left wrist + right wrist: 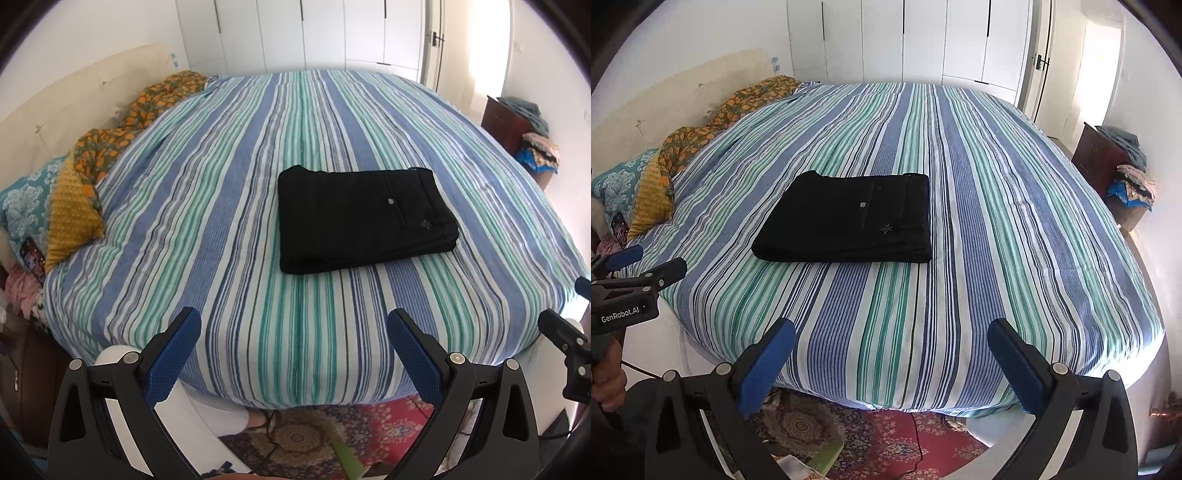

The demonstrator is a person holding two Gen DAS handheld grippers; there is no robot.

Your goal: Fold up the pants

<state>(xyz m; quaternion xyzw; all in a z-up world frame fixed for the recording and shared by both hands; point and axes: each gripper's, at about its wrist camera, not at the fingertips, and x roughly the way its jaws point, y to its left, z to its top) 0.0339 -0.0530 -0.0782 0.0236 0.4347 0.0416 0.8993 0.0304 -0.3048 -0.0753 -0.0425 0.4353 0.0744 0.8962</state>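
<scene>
Right, nearest to me in the left wrist view my left gripper [293, 345] stands with its blue-padded fingers [173, 358] spread wide and nothing between them, hanging past the foot edge of the bed [221, 206] over a red patterned rug [380, 424]. My right gripper [891, 356] is just as wide apart and just as empty, poised over the same edge. In the right wrist view the left tool shows again at the left border, and on its black body I can read "GenRobot.AI" in white; a hand [605, 380] grips its handle below. On the floor by the rug lies some green and white packaging [820, 458] whose print I cannot make out.

Further on, the pants [364, 218], black, lie folded into a neat thick rectangle in the middle of the blue, green and white striped bedcover, well apart from both grippers. A small silver button [390, 200] and a little embroidered emblem [425, 223] show on the top layer; I cannot read any brand there.

Beyond, at the left, a mustard cushion [72, 218], a teal patterned pillow [26, 206] and an orange-flowered quilt [147, 107] crowd against the headboard. At the right a dark wooden cabinet [1102, 162] carries heaped clothes, and white wardrobe doors [923, 37] close the far wall
</scene>
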